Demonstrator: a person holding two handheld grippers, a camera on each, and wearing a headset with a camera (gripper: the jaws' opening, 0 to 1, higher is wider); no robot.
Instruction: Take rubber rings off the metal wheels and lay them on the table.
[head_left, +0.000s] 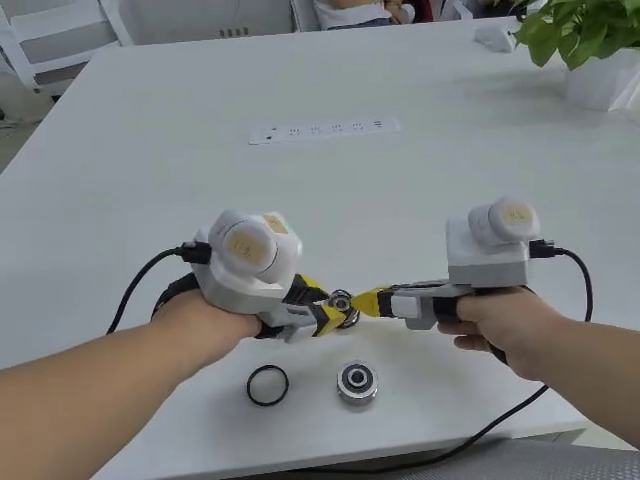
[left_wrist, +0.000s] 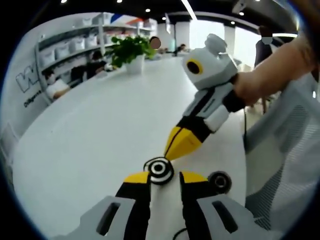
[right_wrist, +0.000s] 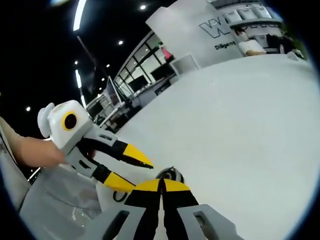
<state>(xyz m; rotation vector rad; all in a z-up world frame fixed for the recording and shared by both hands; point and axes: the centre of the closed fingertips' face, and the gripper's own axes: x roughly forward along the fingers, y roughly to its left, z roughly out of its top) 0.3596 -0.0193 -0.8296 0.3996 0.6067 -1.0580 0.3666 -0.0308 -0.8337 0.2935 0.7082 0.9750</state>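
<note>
A small metal wheel (head_left: 341, 300) (left_wrist: 159, 170) with a black rubber ring on its rim is held above the white table (head_left: 150, 150). My left gripper (head_left: 336, 312) (left_wrist: 162, 178) comes in from the left, shut on the wheel. From the right, my right gripper (head_left: 363, 302) (right_wrist: 160, 184) meets the wheel's rim (right_wrist: 171, 175) with its yellow tips pressed together on the ring. A loose rubber ring (head_left: 267, 385) lies on the table below my hands. A second metal wheel (head_left: 357, 381) (left_wrist: 219, 181) stands to its right.
A white power strip (head_left: 325, 129) lies across the middle of the table. A potted plant (head_left: 580, 35) stands at the far right corner and white chairs (head_left: 50, 40) at the far left. The table's near edge runs just below the loose ring. Black cables trail from both grippers.
</note>
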